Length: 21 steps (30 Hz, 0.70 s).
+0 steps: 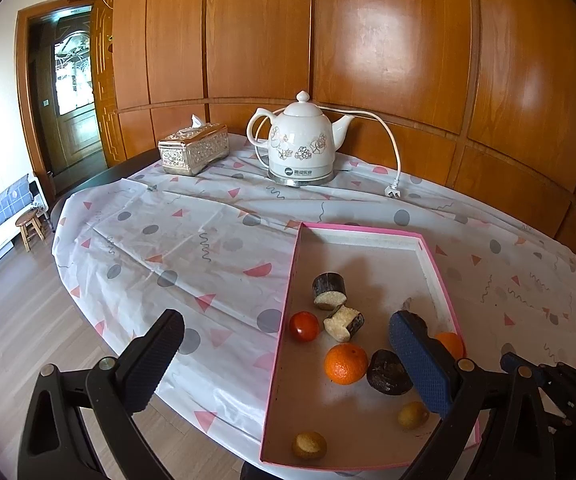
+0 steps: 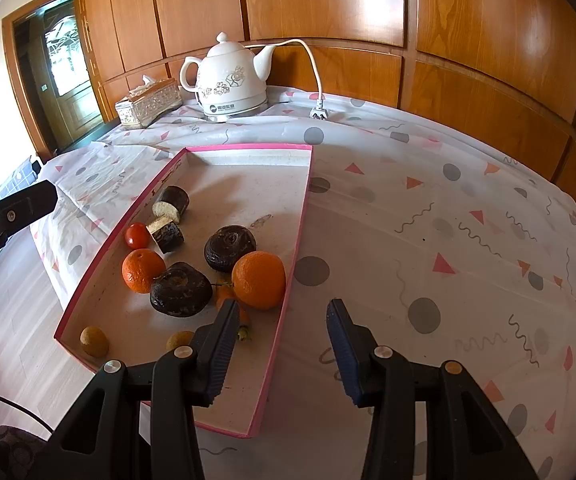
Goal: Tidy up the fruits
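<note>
Fruit all in pink tray [image 2: 301,216] on tabletop [image 2: 447,216]: two oranges [image 2: 258,279], tomato [image 2: 136,235], dark round pieces [image 2: 180,289], small yellow ones [image 2: 94,342]. Looks nearly done. Tray long axis toward kettle [image 2: 230,80]. Left tongs [image 1: 288,364] and right tongs [image 2: 280,350] gaping wide, holding nothing.

The left gripper [image 1: 288,360] has its two fingers spread far apart. One finger is above the pink tray [image 1: 284,320] and the other hangs outside the tray's left wall. The right gripper [image 2: 282,350] is spread wide too. Its fingers sit on both sides of the tray's right wall. Both hold nothing.
</note>
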Tool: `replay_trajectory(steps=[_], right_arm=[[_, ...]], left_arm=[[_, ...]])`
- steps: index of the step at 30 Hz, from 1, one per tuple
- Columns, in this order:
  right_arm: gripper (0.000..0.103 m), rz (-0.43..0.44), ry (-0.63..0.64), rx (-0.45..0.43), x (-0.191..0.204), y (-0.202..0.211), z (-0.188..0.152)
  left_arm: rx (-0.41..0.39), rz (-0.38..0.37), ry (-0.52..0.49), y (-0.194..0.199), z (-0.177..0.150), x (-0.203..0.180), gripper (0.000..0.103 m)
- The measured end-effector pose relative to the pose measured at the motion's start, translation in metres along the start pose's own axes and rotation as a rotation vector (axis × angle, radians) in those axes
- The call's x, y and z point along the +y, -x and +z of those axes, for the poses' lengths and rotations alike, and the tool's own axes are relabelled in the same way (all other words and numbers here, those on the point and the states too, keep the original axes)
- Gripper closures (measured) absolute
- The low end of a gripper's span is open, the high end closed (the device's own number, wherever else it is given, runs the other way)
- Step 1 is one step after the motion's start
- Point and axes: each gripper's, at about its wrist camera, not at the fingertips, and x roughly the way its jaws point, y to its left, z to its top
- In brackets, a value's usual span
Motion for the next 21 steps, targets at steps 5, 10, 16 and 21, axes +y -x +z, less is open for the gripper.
replay_trajectory(steps=[5,10,16,21], right_arm=[[0.057,0.000,-0.001,0.001,-0.0002,-0.0001,0.0000],[0.057,0.000,-0.002,0.003,-0.0002,-0.0004,-0.0016],[0.057,0.000,-0.002,0.002,-0.0003,-0.0003,-0.0020],[0.057,0.001,-0.001,0.003,-0.0003,-0.0005,-0.0014]], left_arm=[[0.008,0.000,0.004,-0.0017,-0.0010,0.0014,0.000],[0.008,0.002,0.004,-0.0019,-0.0013,0.0015,0.000],[0.008,0.002,0.004,-0.0018,-0.0014,0.0015,0.000],[0.004,0.004,0.005,-0.0009,-0.0024,0.0027,0.000]])
